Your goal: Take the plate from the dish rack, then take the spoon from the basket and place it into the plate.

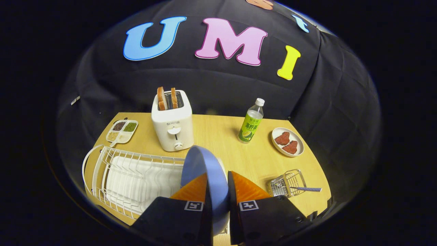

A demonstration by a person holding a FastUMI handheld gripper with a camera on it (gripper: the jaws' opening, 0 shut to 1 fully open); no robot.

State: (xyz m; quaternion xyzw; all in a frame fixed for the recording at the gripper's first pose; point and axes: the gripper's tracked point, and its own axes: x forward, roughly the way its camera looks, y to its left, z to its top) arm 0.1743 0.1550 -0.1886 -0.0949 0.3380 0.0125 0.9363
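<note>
A blue plate (201, 167) stands on edge between my two orange fingers, held above the right end of the white wire dish rack (129, 177). My gripper (217, 184) is shut on the plate's rim, one finger on each face. To the right of the fingers a small wire basket (286, 182) lies on the wooden table (218, 136), with the spoon (307, 189) sticking out of it, its patterned handle pointing right.
A white toaster (172, 128) with two bread slices stands beyond the rack. A green-labelled bottle (252, 121) and a small dish of red meat pieces (287, 141) sit at the back right. A divided tray of grains (122, 131) lies at the back left.
</note>
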